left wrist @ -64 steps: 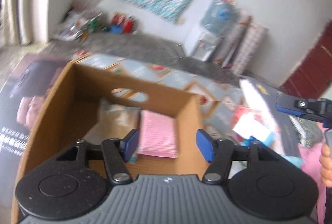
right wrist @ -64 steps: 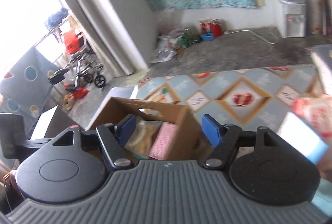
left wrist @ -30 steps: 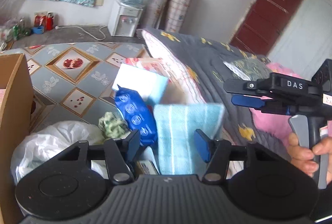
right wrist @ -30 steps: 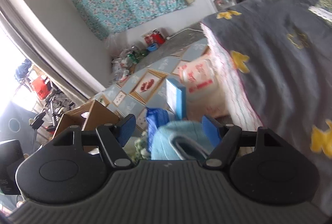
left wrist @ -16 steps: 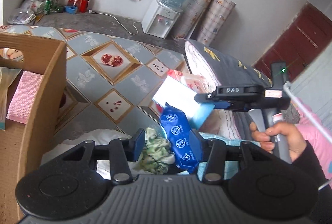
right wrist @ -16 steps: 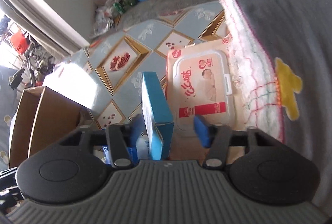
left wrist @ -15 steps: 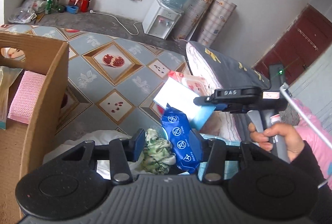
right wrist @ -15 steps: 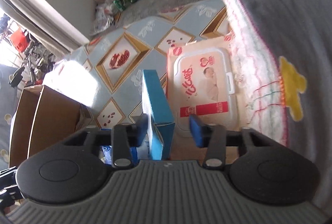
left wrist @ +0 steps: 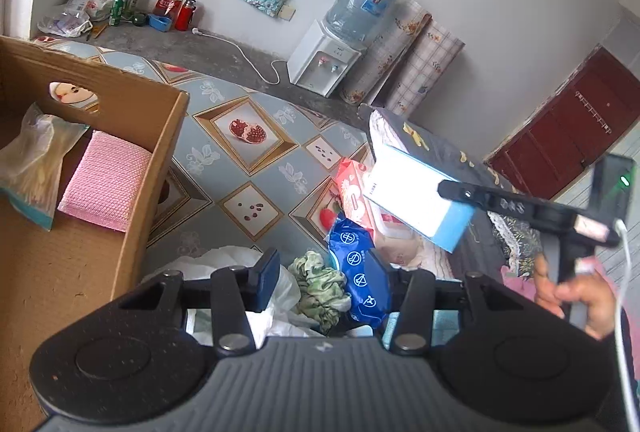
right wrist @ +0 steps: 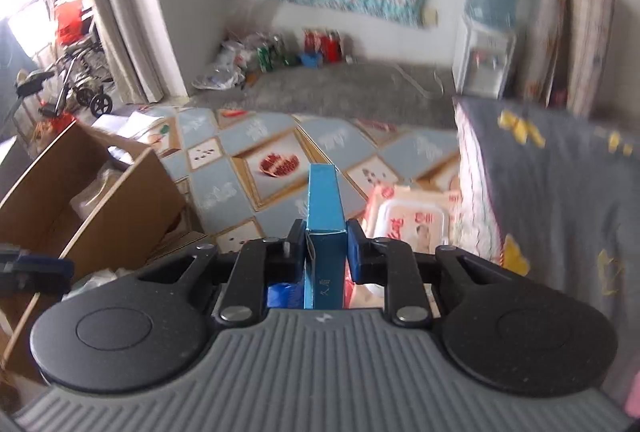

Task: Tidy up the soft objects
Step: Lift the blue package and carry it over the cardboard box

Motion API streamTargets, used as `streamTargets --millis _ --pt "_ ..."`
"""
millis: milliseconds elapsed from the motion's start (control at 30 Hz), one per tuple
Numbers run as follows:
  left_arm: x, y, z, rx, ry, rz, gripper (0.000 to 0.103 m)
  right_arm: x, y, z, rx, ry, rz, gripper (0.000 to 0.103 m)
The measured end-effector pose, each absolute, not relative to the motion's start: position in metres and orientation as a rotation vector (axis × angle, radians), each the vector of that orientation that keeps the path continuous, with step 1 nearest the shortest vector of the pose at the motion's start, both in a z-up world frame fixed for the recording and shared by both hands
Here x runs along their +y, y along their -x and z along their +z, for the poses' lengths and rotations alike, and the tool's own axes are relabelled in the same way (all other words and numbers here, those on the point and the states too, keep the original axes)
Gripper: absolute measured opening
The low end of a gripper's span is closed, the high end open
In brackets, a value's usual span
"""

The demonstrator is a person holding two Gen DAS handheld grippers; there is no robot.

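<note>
My right gripper (right wrist: 326,246) is shut on a flat blue box (right wrist: 325,216) and holds it on edge above the floor; in the left wrist view the box (left wrist: 416,202) hangs in the air beside the bed. My left gripper (left wrist: 324,272) is open and empty over a pile with a blue wipes pack (left wrist: 360,282), a green crumpled cloth (left wrist: 318,286) and a white plastic bag (left wrist: 218,264). A pink-and-white wipes pack (right wrist: 412,216) lies on the floor by the bed. The cardboard box (left wrist: 132,100) at left holds a pink cloth (left wrist: 102,180) and a bagged item (left wrist: 32,164).
A bed with a grey quilt (right wrist: 560,200) fills the right side. A water dispenser (left wrist: 324,60) and rolled mats (left wrist: 412,60) stand against the far wall. Bottles and bags (left wrist: 120,8) lie by the wall. A patterned floor mat (left wrist: 248,136) lies between box and bed.
My right gripper has closed on the blue box and lifted it off the floor. My left gripper has stayed open over the pile, shifting slightly.
</note>
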State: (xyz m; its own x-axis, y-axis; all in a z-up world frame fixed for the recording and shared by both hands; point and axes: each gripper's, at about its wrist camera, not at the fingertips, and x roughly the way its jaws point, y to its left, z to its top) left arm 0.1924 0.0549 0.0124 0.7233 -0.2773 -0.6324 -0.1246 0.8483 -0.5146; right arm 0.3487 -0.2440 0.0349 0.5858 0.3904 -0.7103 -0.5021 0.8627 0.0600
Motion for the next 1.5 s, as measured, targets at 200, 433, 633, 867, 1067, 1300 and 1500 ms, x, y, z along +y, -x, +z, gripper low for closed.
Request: streamTargets --millis 200,433,633,867,1067,1300,1500 --pt "0.062 -0.177 0.010 0.791 0.586 -0.123 0.048 -0.205 -0.229 0.034 0.629 0.496 0.560 0.019" --pt "0.047 -0.174 -0.007 0.854 0.580 -0.195 0.048 -0.163 -0.124 -0.023 0.518 0.885 0.572 0.022" --pt "0.025 -0.183 -0.021 0.913 0.548 -0.249 0.048 -0.155 -0.108 -0.036 0.581 0.828 0.650 0.034" --pt "0.008 -0.188 -0.029 0.945 0.518 -0.306 0.046 -0.220 -0.137 0.000 0.732 0.346 0.803 0.056" --pt "-0.001 -0.192 -0.037 0.984 0.504 -0.359 0.031 -0.290 -0.170 -0.006 0.846 -0.076 0.783 0.055" --pt "-0.015 -0.199 -0.047 1.025 0.475 -0.398 0.029 -0.329 -0.222 -0.037 0.976 -0.453 0.686 0.048" --pt "-0.017 -0.211 -0.057 1.063 0.459 -0.356 0.032 -0.310 -0.250 -0.061 1.104 -0.486 0.611 0.047"
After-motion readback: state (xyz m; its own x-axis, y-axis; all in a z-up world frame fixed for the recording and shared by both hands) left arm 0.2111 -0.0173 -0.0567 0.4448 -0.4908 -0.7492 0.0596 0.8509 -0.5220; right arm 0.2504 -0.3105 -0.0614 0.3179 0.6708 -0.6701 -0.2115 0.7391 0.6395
